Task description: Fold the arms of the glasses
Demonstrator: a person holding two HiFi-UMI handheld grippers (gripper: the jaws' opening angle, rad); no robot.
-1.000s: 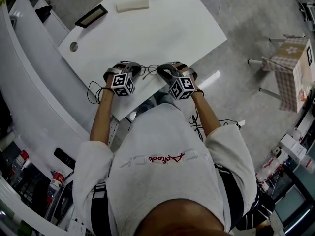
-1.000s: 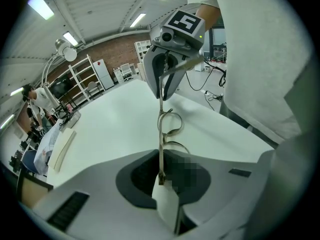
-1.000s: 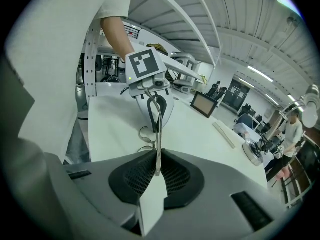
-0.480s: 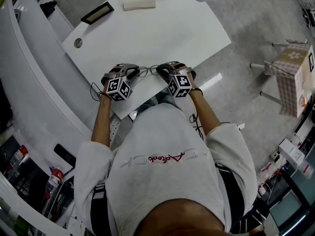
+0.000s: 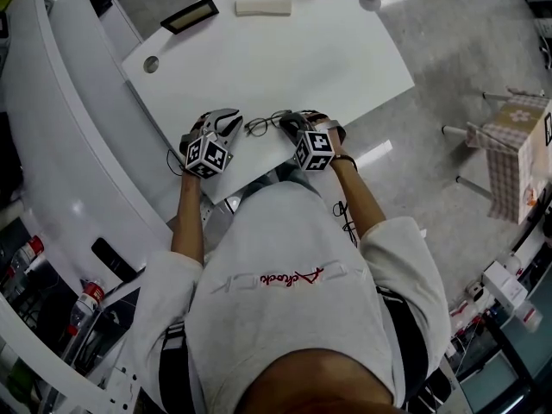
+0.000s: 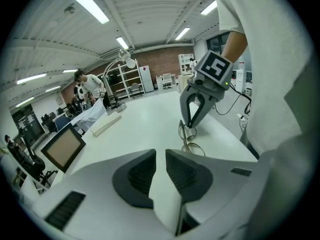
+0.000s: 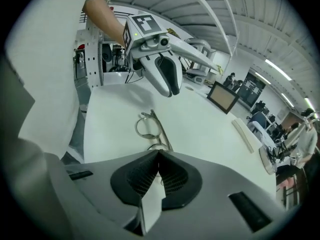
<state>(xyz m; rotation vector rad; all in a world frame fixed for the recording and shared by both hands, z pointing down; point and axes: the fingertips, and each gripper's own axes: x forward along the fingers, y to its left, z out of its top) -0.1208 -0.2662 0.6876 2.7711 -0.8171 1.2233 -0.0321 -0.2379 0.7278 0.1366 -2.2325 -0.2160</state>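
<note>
Jaws of the right gripper [image 7: 158, 153] are pressed together at their tips, pinched on the near end of the glasses [image 5: 263, 124]. The left gripper [image 6: 160, 170] has its jaws parted by a narrow gap, with nothing between the pads. It hangs just off the other end of the frame without touching it.

Both tools point down over the near edge of a white table [image 5: 285, 59], held close in front of the person's white shirt [image 5: 293, 283]. At the far side of the table lie a dark-framed flat screen [image 5: 191, 15] and, near it, a pale bar [image 5: 264, 7]. The glasses are thin, wire-rimmed and round-lensed. They rest on the tabletop between the two grippers, with one arm stretched along the frame.
</note>
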